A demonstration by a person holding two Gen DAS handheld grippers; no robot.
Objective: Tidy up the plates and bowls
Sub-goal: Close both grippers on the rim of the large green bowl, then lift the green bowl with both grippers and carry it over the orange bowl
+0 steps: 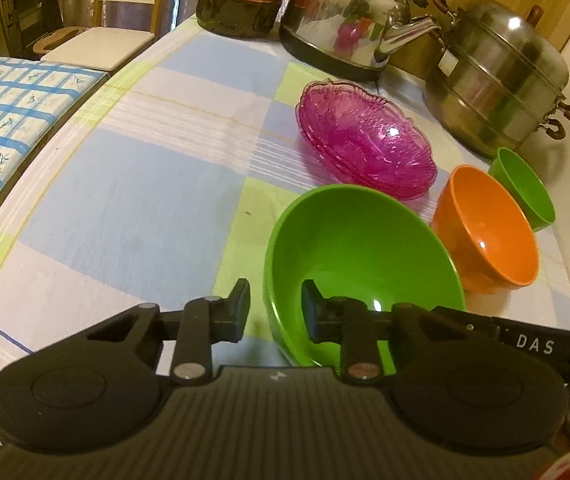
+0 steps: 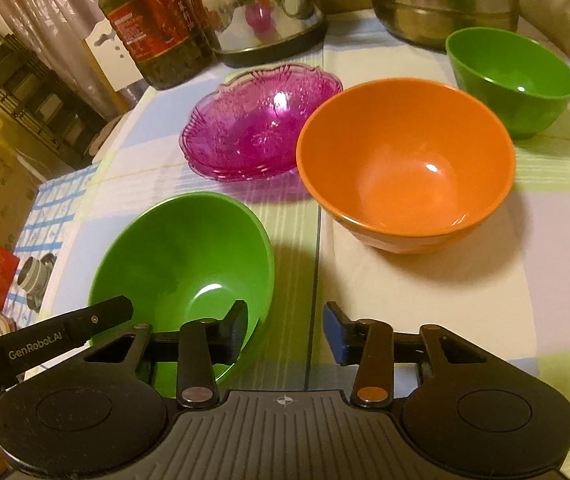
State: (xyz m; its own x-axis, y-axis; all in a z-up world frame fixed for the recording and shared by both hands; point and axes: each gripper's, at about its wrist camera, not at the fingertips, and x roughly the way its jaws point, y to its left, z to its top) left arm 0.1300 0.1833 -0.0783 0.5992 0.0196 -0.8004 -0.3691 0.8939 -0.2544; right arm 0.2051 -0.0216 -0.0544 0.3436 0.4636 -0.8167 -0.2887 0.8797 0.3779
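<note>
On the worktop (image 1: 125, 200), both grippers straddled the near green bowl's (image 1: 357, 248) rim: left gripper (image 1: 275, 312) and right gripper (image 2: 285, 330) each open, pads not yet pressing.

Steel kettle (image 1: 345, 20), steamer pot (image 1: 497, 76), perhaps an oil bottle (image 2: 153, 20), checked tablecloth (image 1: 125, 200).

A checked tablecloth (image 2: 425, 292) of pale blue, white and lime-green squares with fine stripes covers the table, and on it sit a large bright green plastic bowl (image 2: 181, 256), an orange plastic bowl (image 2: 405, 160) and a smaller green bowl (image 2: 513, 76). Behind them glows a stack of translucent magenta glass dishes (image 2: 253, 120) with a moulded petal pattern. Both grippers, left (image 1: 275, 306) and right (image 2: 285, 330), are matte black.
</note>
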